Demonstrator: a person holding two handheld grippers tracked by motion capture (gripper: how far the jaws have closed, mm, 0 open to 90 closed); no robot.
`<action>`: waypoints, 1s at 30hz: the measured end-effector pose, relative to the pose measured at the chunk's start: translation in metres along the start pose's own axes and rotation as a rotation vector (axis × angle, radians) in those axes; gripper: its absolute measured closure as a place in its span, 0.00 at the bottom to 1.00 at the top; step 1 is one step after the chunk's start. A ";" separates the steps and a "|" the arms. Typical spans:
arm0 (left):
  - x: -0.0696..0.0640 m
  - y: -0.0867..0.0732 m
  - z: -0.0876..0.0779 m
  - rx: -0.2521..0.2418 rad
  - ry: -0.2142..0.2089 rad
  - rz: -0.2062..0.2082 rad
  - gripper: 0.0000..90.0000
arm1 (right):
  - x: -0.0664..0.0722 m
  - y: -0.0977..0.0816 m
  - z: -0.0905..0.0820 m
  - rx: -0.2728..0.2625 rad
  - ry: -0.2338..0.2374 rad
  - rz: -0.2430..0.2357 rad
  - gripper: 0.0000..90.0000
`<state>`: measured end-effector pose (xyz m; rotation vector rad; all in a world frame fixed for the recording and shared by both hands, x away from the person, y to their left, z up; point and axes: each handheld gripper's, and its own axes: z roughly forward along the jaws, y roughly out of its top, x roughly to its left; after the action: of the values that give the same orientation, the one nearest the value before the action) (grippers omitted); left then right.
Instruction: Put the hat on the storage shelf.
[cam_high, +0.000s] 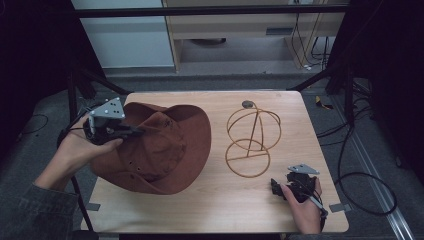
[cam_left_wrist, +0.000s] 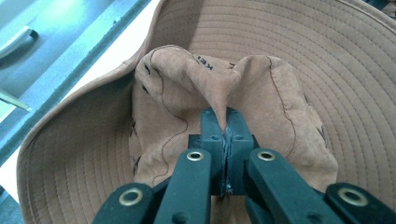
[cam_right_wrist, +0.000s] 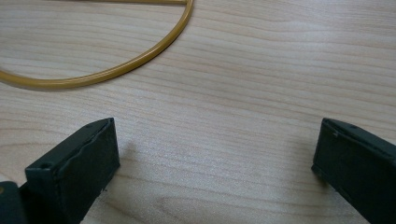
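My left tongs (cam_left_wrist: 226, 122) pinched a fold of the rust-brown suede wide-brimmed hat (cam_high: 160, 147) at the left of the pale wooden surface (cam_high: 230, 205); my right tongs (cam_right_wrist: 215, 163) stood spread beside the golden wire hat stand (cam_high: 252, 137).

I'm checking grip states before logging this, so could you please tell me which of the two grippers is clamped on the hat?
The left gripper, at the table's left: it pinches a fold of the brown hat's crown. The right gripper rests open on the wooden table near the wire hat stand.
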<state>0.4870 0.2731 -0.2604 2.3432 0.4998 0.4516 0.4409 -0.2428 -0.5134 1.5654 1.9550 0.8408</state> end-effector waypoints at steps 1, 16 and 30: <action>0.000 0.001 -0.001 -0.001 -0.001 0.002 0.98 | 0.000 0.000 0.000 0.000 0.000 0.000 0.00; -0.005 0.047 -0.025 -0.047 0.026 0.061 0.99 | 0.000 0.000 0.000 0.000 0.000 -0.001 0.00; -0.008 0.097 -0.018 -0.073 0.025 0.093 0.98 | 0.000 0.000 0.000 0.000 0.001 -0.001 0.01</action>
<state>0.4939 0.2127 -0.1827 2.2997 0.3806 0.5344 0.4408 -0.2429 -0.5134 1.5641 1.9562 0.8416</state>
